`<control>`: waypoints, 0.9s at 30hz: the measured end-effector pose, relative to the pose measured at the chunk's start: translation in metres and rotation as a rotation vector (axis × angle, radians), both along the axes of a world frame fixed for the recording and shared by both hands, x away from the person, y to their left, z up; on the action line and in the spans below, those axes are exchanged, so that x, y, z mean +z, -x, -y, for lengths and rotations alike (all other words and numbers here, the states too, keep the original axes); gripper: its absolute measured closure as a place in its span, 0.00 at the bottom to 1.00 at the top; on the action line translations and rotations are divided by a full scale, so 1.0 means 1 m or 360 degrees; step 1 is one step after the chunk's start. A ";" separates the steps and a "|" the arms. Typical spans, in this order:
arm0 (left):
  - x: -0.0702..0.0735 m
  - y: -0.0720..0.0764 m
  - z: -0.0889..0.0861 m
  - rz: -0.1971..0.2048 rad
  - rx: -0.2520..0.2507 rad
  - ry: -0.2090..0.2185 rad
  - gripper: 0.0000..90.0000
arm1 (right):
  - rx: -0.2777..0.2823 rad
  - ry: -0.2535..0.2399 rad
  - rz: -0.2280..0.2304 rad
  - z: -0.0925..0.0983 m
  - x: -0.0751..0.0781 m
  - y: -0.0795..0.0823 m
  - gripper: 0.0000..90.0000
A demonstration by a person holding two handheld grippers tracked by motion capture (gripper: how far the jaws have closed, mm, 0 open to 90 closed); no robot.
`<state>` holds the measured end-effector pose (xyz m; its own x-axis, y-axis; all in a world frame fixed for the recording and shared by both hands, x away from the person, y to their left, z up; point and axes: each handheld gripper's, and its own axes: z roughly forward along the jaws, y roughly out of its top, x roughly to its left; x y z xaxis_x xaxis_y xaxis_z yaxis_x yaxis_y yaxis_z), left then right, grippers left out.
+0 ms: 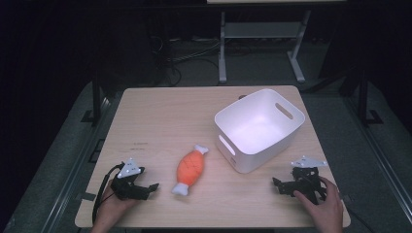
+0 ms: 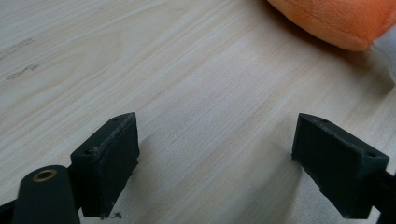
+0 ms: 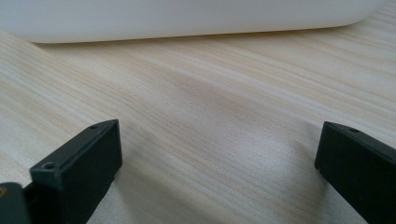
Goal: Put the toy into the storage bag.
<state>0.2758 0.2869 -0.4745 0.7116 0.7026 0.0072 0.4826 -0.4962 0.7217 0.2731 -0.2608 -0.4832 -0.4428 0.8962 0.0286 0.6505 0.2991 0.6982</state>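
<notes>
An orange plush drumstick (image 1: pixel 191 169) with white bone ends lies near the front middle of the wooden table (image 1: pixel 165 116). My left gripper (image 1: pixel 151 189) rests on the table just left of it, open and empty; its own view shows the toy's orange edge (image 2: pixel 334 21) beyond the spread jaws (image 2: pixel 215 154). A white plastic bin (image 1: pixel 260 127) with handle slots stands right of centre. My right gripper (image 1: pixel 277 185) sits open on the table in front of the bin, whose white wall (image 3: pixel 187 18) crosses the top of its view.
A person's hands hold both grippers at the table's front edge. Cables trail from each gripper. Behind the table is a dark floor with a metal stand (image 1: pixel 223 43) and tangled wires.
</notes>
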 end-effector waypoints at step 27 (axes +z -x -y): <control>0.049 0.014 0.025 -0.0136 -0.0215 0.0235 1.00 | 0.0001 0.0001 0.0002 0.000 0.000 0.000 0.00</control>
<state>0.2619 0.2621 -0.4252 0.7928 0.5898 -0.1535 0.4817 -0.4522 0.7507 0.2735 -0.2607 -0.4832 -0.4432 0.8960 0.0276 0.6493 0.2996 0.6990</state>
